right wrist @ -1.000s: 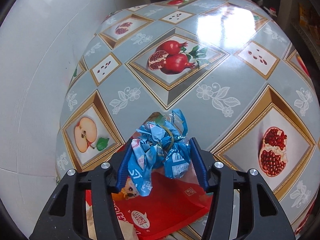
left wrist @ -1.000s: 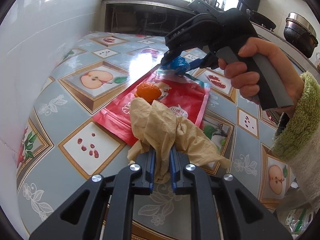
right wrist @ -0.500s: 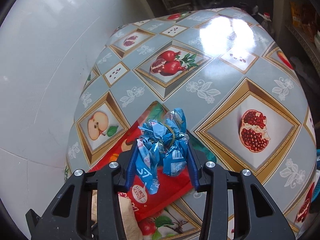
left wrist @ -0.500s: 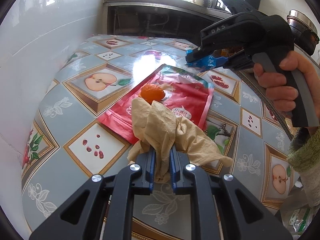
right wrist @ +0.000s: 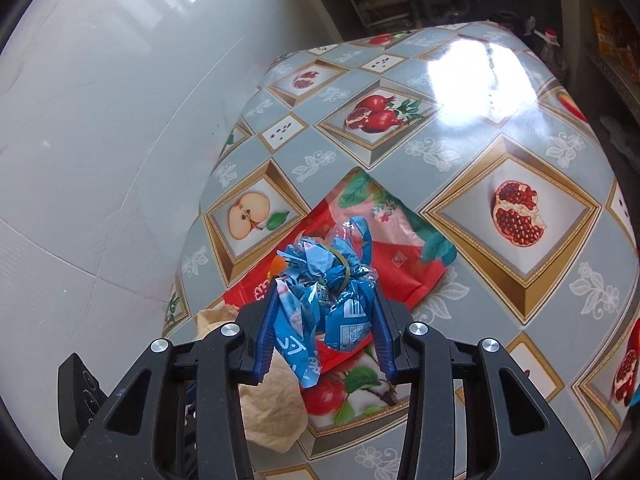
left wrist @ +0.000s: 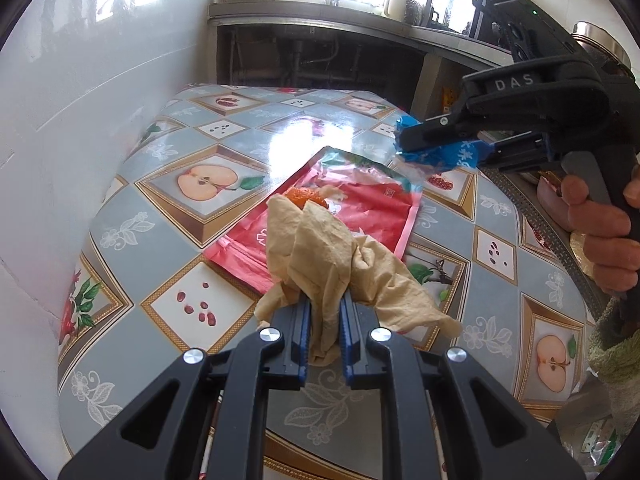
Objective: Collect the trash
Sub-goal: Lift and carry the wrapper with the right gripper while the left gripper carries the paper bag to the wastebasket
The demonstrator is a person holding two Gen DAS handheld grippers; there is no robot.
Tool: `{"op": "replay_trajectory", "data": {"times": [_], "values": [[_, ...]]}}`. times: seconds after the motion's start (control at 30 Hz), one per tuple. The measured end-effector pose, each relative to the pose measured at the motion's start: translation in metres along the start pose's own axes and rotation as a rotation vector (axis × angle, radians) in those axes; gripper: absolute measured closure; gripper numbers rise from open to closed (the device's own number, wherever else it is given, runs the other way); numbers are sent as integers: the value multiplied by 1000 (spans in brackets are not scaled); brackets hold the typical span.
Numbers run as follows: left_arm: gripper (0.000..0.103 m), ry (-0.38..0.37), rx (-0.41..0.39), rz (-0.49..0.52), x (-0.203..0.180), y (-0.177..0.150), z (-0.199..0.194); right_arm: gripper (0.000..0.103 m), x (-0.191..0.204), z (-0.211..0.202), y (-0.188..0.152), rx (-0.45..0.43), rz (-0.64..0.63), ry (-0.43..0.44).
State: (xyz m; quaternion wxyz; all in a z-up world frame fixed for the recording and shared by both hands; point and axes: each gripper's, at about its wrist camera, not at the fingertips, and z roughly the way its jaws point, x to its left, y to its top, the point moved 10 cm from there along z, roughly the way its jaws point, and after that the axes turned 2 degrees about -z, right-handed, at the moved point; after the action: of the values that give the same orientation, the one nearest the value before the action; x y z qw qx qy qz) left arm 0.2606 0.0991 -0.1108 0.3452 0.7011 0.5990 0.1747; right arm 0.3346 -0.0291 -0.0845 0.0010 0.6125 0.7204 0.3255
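Note:
My left gripper (left wrist: pixel 325 304) is shut on a crumpled tan paper napkin (left wrist: pixel 320 248), held just above the table. Beyond it a red snack bag (left wrist: pixel 360 204) lies flat on the table with a piece of orange peel (left wrist: pixel 305 197) on it. My right gripper (right wrist: pixel 325 296) is shut on a crumpled blue plastic wrapper (right wrist: pixel 328 276) and holds it in the air above the red bag (right wrist: pixel 400 268). In the left wrist view the right gripper (left wrist: pixel 404 144) hangs at the upper right with the blue wrapper (left wrist: pixel 440 156) in it. The napkin also shows in the right wrist view (right wrist: pixel 272 404).
The table (left wrist: pixel 168 248) has a glossy fruit-patterned cloth and stands against a white tiled wall (left wrist: pixel 60 120) on the left. A kitchen counter (left wrist: pixel 320 12) with a bowl and jug runs behind it. A metal pot (left wrist: pixel 600 44) sits at the far right.
My right gripper has lifted up and to the right with the blue wrapper, away from the red bag. My left gripper still holds the napkin in about the same place.

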Motion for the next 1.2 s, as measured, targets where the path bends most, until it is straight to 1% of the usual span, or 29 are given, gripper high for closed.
{"op": "replay_trajectory", "data": {"times": [0.2, 0.4, 0.67, 0.8, 0.87, 1.07, 1.2], "values": [[91, 5, -35, 17, -6, 10, -16, 65, -3, -17, -15, -29, 21, 22], [91, 9, -72, 42, -16, 19, -35, 66, -11, -40, -20, -74, 42, 30], [91, -7, -106, 82, -40, 30, -53, 66, -29, -89, -30, -164, 70, 20], [91, -43, -120, 115, -61, 38, -57, 66, -44, -111, -44, -216, 95, -29], [91, -73, -125, 137, -76, 42, -56, 66, -55, -125, -55, -248, 116, -65], [91, -179, -126, 226, -137, 54, -52, 66, -102, -167, -93, -330, 230, -158], [91, -241, -117, 282, -180, 62, -51, 66, -138, -198, -118, -395, 327, -184]]}}
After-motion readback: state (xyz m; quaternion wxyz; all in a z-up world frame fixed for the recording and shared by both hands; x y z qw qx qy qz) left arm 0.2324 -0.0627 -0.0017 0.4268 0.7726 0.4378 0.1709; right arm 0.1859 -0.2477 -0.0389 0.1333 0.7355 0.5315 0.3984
